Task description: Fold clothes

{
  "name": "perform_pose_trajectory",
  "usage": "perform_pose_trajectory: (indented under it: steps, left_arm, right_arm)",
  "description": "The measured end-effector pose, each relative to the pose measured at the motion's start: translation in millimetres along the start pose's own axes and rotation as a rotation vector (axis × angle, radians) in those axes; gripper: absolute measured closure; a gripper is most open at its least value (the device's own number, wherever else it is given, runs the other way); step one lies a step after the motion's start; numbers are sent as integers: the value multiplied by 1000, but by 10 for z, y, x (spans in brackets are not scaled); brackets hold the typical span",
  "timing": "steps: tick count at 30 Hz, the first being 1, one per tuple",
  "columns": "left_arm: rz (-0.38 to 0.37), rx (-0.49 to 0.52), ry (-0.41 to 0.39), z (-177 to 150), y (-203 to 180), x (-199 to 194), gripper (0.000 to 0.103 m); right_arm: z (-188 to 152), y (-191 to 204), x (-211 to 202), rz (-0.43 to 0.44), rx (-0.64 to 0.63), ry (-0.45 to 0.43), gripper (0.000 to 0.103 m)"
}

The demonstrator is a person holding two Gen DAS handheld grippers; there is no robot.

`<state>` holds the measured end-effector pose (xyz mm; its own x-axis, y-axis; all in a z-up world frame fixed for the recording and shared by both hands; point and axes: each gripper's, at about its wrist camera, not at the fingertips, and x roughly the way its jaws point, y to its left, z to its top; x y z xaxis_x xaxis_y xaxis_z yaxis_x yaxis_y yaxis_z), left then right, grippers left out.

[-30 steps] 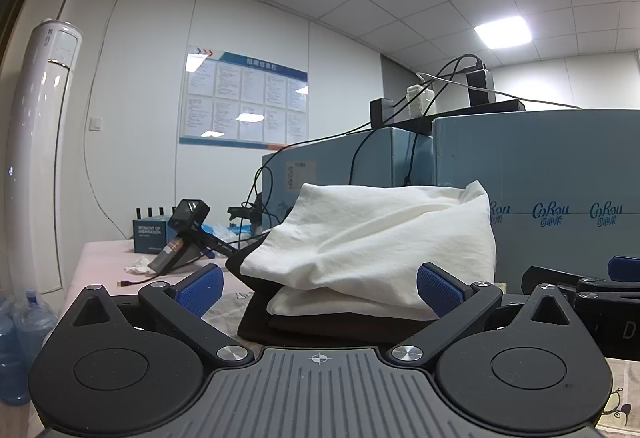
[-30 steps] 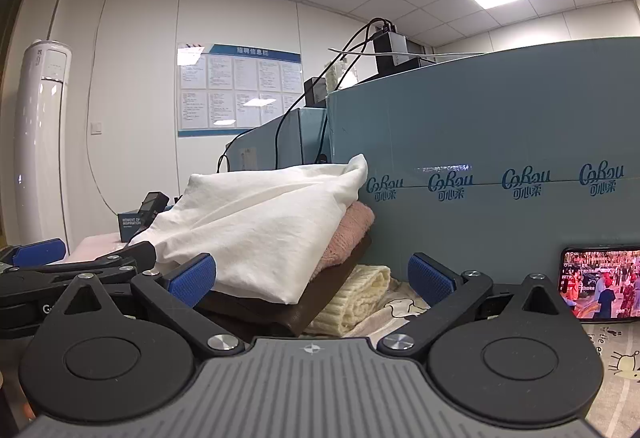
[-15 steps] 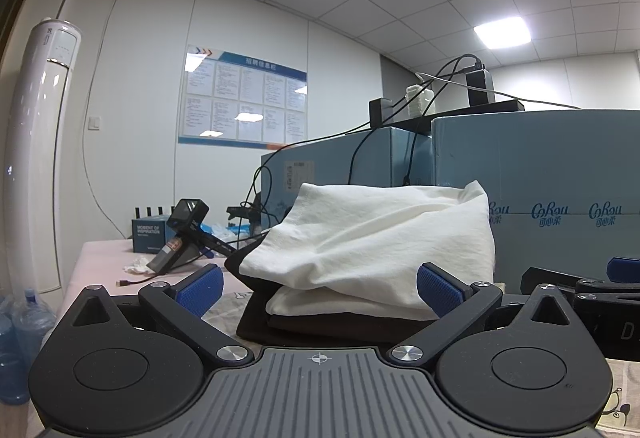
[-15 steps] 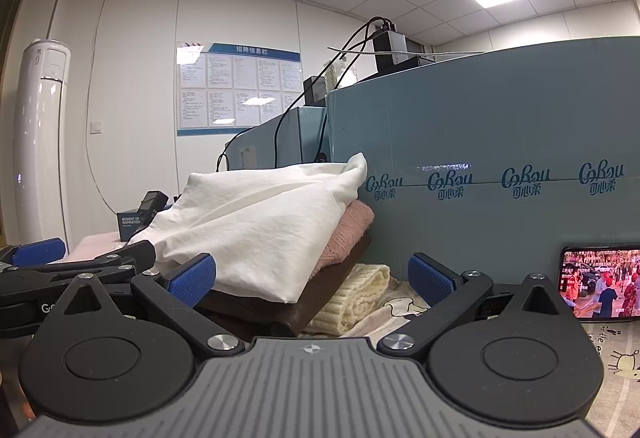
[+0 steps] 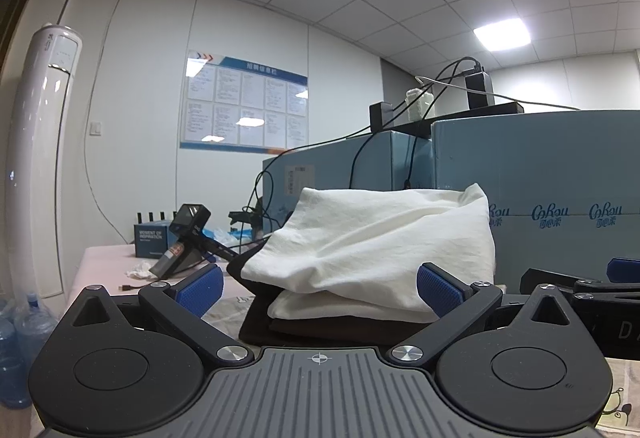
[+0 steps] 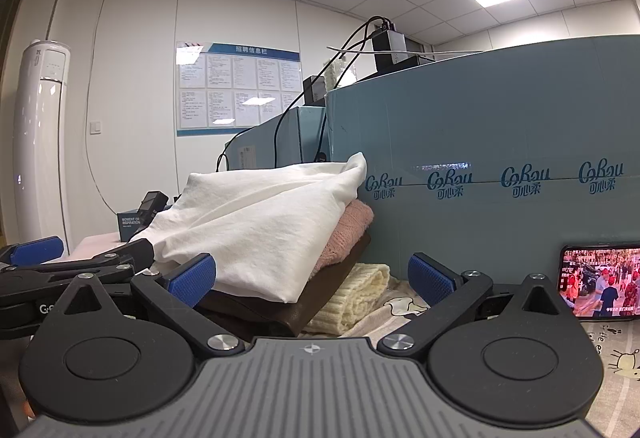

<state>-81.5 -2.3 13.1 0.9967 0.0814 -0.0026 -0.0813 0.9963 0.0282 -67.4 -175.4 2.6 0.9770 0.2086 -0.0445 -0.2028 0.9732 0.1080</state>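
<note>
A pile of folded clothes sits on the table against the blue boxes. A white garment [image 5: 372,242] lies on top, also in the right wrist view [image 6: 260,226]. Under it are a pink knit [image 6: 352,234], a dark brown garment [image 6: 280,312] and a cream knit [image 6: 352,294]. My left gripper [image 5: 318,288] is open and empty, low on the table just in front of the pile. My right gripper [image 6: 310,278] is open and empty, beside the left one [image 6: 60,270], facing the pile's right side.
Tall blue cartons [image 6: 500,165] stand behind the pile with cables and chargers on top. A phone [image 6: 600,280] showing video leans at the right. A handheld camera [image 5: 184,238] and a small blue box [image 5: 150,238] lie at the far left. A white floor air conditioner [image 5: 36,157] stands at the left wall.
</note>
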Motion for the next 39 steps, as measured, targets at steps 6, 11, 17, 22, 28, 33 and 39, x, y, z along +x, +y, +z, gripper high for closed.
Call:
perform_pose_trajectory:
  steps: [6,11,17,22,28,33,39]
  left_arm:
    - [1,-4,-21,5,8,-31,0]
    - [11,-3,-23,9,6,-36,0]
    - [40,-11,-30,12,35,-43,0]
    - [58,-11,-17,11,38,-20,0]
    - [75,-13,2,5,46,12,0]
    - [73,-13,6,2,45,16,0]
    - [70,-12,7,2,40,19,0]
  right_arm:
    - [1,-2,-4,-5,1,-4,0]
    - [3,-13,-21,-24,9,-15,0]
    - [3,-21,-32,-63,9,-23,0]
    - [0,-21,-29,-63,9,-23,0]
    - [-5,-12,-17,-63,8,-19,0]
    - [0,-13,-8,-61,8,-16,0]
    - [2,-17,-3,-59,9,-14,0]
